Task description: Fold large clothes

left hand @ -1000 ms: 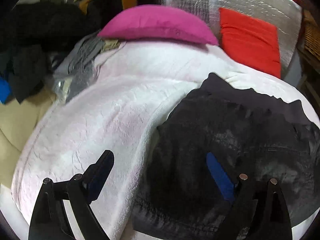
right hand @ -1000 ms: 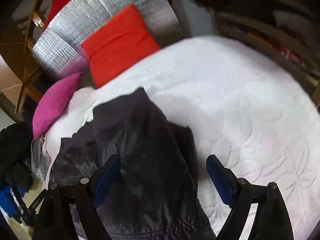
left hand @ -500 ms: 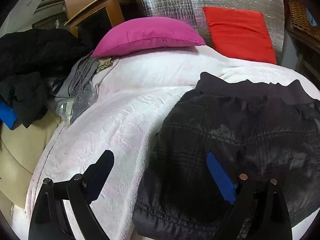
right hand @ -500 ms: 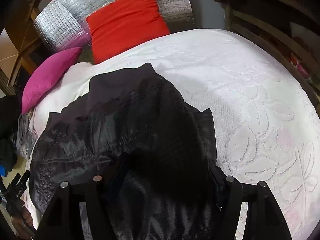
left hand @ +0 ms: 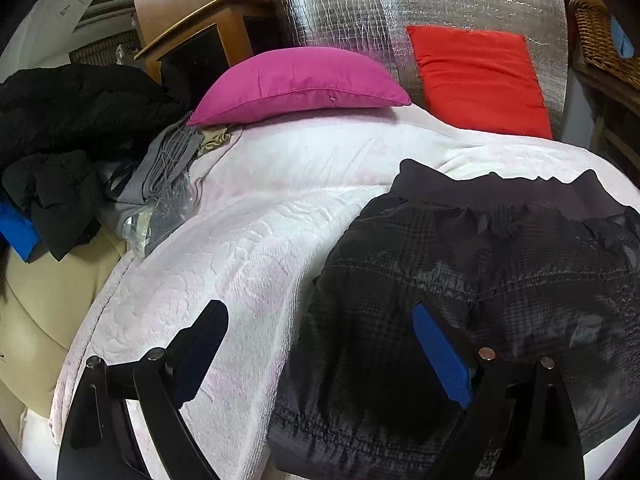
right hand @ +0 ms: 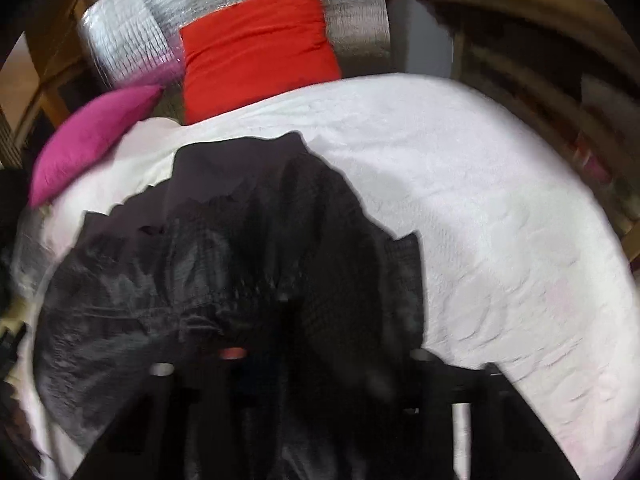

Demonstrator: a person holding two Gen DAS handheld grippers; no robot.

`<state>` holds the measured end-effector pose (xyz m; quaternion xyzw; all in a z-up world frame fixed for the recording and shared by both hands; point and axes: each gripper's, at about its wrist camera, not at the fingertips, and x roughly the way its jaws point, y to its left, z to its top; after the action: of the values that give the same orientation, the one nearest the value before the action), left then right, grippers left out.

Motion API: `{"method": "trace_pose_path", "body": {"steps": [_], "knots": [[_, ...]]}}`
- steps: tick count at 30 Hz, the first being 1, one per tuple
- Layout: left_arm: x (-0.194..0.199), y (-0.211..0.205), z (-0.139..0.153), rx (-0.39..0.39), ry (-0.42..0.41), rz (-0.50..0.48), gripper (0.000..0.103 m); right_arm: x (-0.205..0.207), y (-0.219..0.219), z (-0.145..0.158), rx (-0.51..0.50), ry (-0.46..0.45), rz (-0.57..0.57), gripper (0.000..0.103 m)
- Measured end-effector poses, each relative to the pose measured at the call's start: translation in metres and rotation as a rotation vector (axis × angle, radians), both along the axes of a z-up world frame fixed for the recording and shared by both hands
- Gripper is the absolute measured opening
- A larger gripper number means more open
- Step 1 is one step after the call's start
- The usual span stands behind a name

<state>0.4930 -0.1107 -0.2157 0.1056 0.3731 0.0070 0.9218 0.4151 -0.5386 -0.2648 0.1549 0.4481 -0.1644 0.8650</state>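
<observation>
A black quilted jacket (left hand: 500, 280) lies on a white textured bedspread (left hand: 260, 240), its dark ribbed hem toward the pillows. My left gripper (left hand: 316, 312) is open above the jacket's left edge: one finger over the bedspread, the blue-padded finger (left hand: 440, 360) over the fabric, neither pressing. In the right wrist view the jacket (right hand: 240, 260) is bunched up into folds that run into my right gripper (right hand: 320, 352). Its jaws are closing with jacket fabric between them, and the cloth hides the fingertips.
A magenta pillow (left hand: 296, 84) and a red cushion (left hand: 476, 80) lean on a silver foil panel (left hand: 400, 0) at the bed's head. Dark clothes (left hand: 72, 120) and grey cloth (left hand: 168, 164) are piled at the left. A wicker basket (left hand: 600, 36) stands at the right. The bedspread (right hand: 500, 220) right of the jacket is bare.
My right gripper went from wide open over the jacket to closed into its fabric, which has bunched up. The left gripper stayed open and has rolled slightly.
</observation>
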Motion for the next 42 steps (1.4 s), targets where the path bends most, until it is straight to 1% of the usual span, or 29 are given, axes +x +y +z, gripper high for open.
{"method": "trace_pose_path", "body": {"steps": [1,2,5,7,9,10,12,13,14,16,17,18,19,20,21,23,26,28,32,36,37,39,41,42], "knots": [[0.0,0.0,0.0,0.001,-0.001,0.0,0.094,-0.001,0.002,0.006,-0.022,-0.017,0.001,0.025],[0.0,0.0,0.0,0.002,-0.003,-0.001,0.094,-0.002,0.002,0.012,-0.03,-0.036,0.0,0.022],[-0.001,-0.001,0.0,0.007,-0.005,-0.002,0.094,-0.008,-0.001,0.024,-0.021,-0.092,-0.019,0.02],[-0.001,-0.001,0.0,0.005,-0.005,0.0,0.094,-0.006,-0.002,0.022,-0.025,-0.087,-0.029,0.02],[-0.001,0.0,-0.001,0.006,-0.001,0.002,0.094,-0.001,-0.01,0.002,-0.011,-0.03,-0.053,0.02],[0.0,0.0,-0.002,0.008,0.001,0.003,0.094,0.002,-0.014,-0.01,0.016,-0.003,-0.059,0.02],[0.0,0.001,-0.003,0.011,0.006,0.005,0.094,0.002,-0.022,-0.02,0.081,-0.009,-0.078,0.02],[0.0,0.001,-0.004,0.012,0.008,0.004,0.094,0.001,-0.024,-0.017,0.093,-0.011,-0.085,0.02],[0.0,0.001,-0.004,0.015,0.009,0.003,0.094,0.001,-0.025,-0.014,0.102,-0.013,-0.091,0.023],[0.0,0.002,-0.004,0.022,0.007,0.007,0.094,-0.003,-0.032,-0.008,0.18,-0.034,-0.112,0.023],[0.0,0.003,-0.004,0.023,0.007,0.009,0.094,-0.004,-0.035,-0.007,0.212,-0.036,-0.116,0.027],[0.0,0.004,-0.004,0.021,0.008,0.011,0.094,-0.006,-0.038,-0.005,0.239,-0.04,-0.121,0.034],[0.0,0.004,-0.004,0.019,0.01,0.011,0.094,-0.008,-0.042,-0.002,0.264,-0.053,-0.128,0.054],[0.0,0.005,-0.004,0.016,0.011,0.011,0.094,-0.01,-0.044,0.0,0.28,-0.069,-0.132,0.078],[0.0,0.005,-0.004,0.017,0.011,0.012,0.094,-0.017,-0.048,0.007,0.312,-0.13,-0.148,0.083],[0.0,0.007,-0.004,0.018,0.014,0.012,0.094,-0.027,-0.052,0.017,0.338,-0.211,-0.163,0.084],[0.0,0.008,-0.005,0.018,0.015,0.013,0.094,-0.03,-0.053,0.023,0.377,-0.213,-0.141,0.084],[0.0,0.008,-0.005,0.018,0.018,0.014,0.094,-0.027,-0.047,0.024,0.361,-0.189,-0.117,0.084],[0.0,0.007,-0.003,0.01,0.022,0.009,0.094,-0.019,-0.03,0.015,0.301,-0.099,-0.094,0.084],[-0.001,0.007,-0.003,-0.008,0.04,-0.014,0.094,-0.032,-0.02,0.007,0.281,-0.053,-0.101,0.084],[-0.002,0.008,-0.003,-0.029,0.057,-0.029,0.094,-0.033,-0.02,0.005,0.288,-0.054,-0.106,0.084],[0.0,0.014,-0.004,-0.11,0.11,-0.052,0.094,-0.043,-0.021,0.009,0.299,-0.069,-0.121,0.084],[0.004,0.024,-0.008,-0.21,0.175,-0.059,0.094,-0.056,-0.021,0.013,0.304,-0.081,-0.146,0.084],[0.004,0.027,-0.009,-0.231,0.186,-0.055,0.094,-0.061,-0.022,0.015,0.308,-0.085,-0.155,0.084]]}}
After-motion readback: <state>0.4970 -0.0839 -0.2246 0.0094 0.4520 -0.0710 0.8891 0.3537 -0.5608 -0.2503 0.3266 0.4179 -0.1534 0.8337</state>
